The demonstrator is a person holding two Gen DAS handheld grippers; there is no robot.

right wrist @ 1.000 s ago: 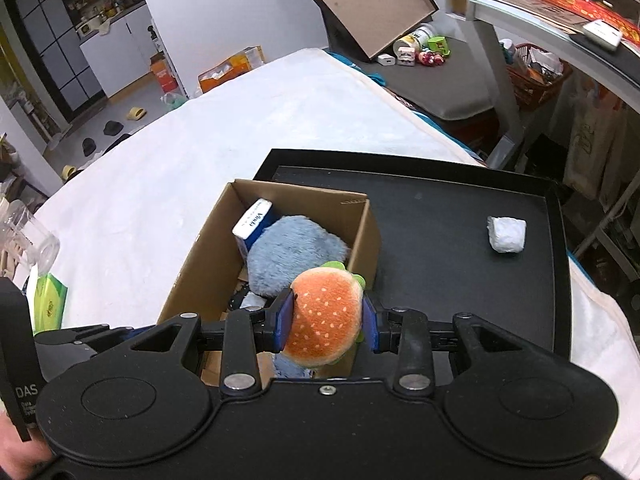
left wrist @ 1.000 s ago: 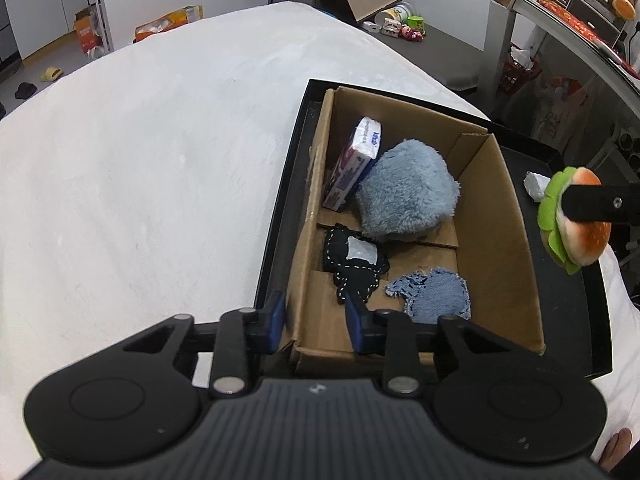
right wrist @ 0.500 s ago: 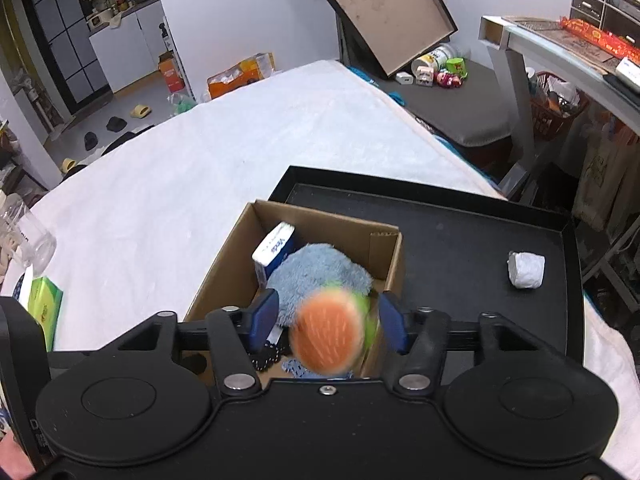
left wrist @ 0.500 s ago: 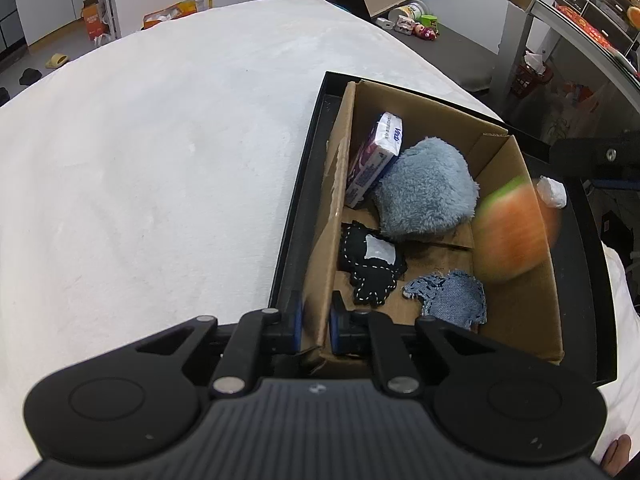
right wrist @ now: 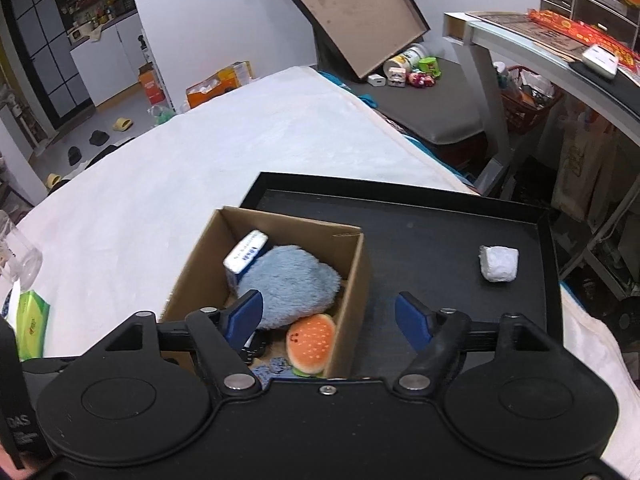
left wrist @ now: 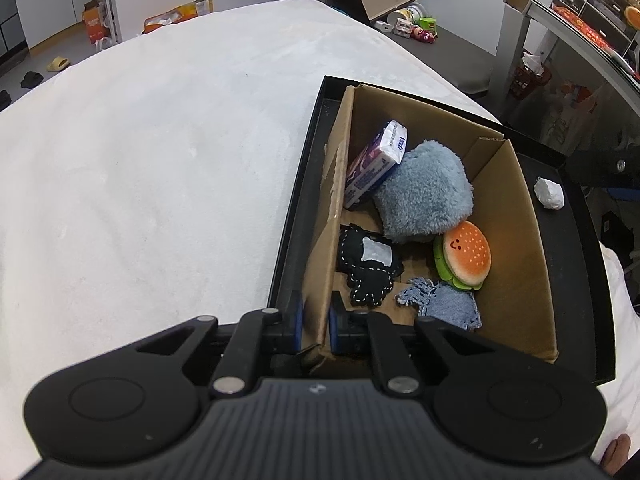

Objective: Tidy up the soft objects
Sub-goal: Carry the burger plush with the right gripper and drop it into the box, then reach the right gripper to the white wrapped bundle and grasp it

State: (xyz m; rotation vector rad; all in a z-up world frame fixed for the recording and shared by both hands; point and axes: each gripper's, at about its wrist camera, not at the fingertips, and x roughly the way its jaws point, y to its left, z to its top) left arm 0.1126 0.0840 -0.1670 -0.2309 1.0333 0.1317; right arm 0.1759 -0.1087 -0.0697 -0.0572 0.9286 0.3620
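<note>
Burger (left wrist: 464, 256) dropped, now lying in the box (left wrist: 516, 240) against the blue plush (left wrist: 424, 196), so one more soft thing stowed; white wad (right wrist: 498, 263) left out on the black tray (right wrist: 440, 232), far right. Left gripper (left wrist: 315, 322) pinching the box's near wall, fingers narrow. Right gripper (right wrist: 328, 316) tilted down above the box, fingers (right wrist: 412, 320) opening, nothing between.

A tray (right wrist: 540, 240) lies on the bed (left wrist: 160, 160), and a box (left wrist: 516, 240) stands in the tray's left part. In the box, a packet (left wrist: 376, 168) leans on the left wall, a plush (left wrist: 424, 196) beside it, a burger toy (left wrist: 466, 254) just before the plush, and patches (left wrist: 368, 264) along the near floor. Right of the box, a wad (right wrist: 499, 263) lies on the tray.
</note>
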